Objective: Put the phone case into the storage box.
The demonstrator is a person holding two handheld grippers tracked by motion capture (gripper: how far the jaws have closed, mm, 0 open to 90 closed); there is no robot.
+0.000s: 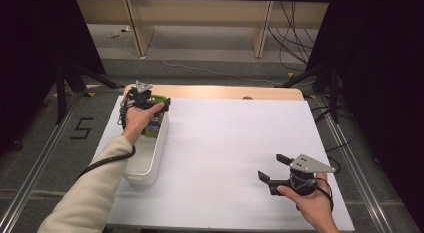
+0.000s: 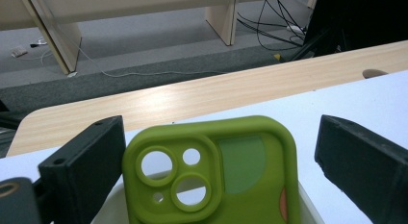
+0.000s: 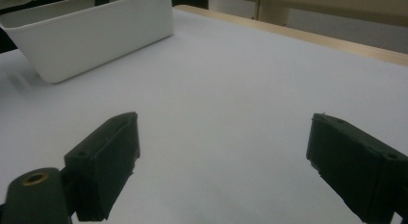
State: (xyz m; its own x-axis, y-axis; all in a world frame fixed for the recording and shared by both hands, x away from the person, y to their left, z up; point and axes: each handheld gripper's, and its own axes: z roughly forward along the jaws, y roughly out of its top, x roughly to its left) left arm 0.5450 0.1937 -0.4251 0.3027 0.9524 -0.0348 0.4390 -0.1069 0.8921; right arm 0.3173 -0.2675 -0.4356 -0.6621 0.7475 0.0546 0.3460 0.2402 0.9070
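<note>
White table (image 1: 230, 158): one bin (image 1: 150, 158), one phone case (image 2: 216, 176)

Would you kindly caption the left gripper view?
Green phone case stands between the left tool's open jaws, above a white bin.

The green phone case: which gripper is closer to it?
Left. The left gripper has the phone case between its jaws, over the white bin. The right gripper sits far across the table.

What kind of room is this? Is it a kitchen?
Not a kitchen; it looks like a lab or workshop for recording. A table with a white cover stands among dark tripod stands, loose cables run over the floor, and a taped number marks the spot.
</note>
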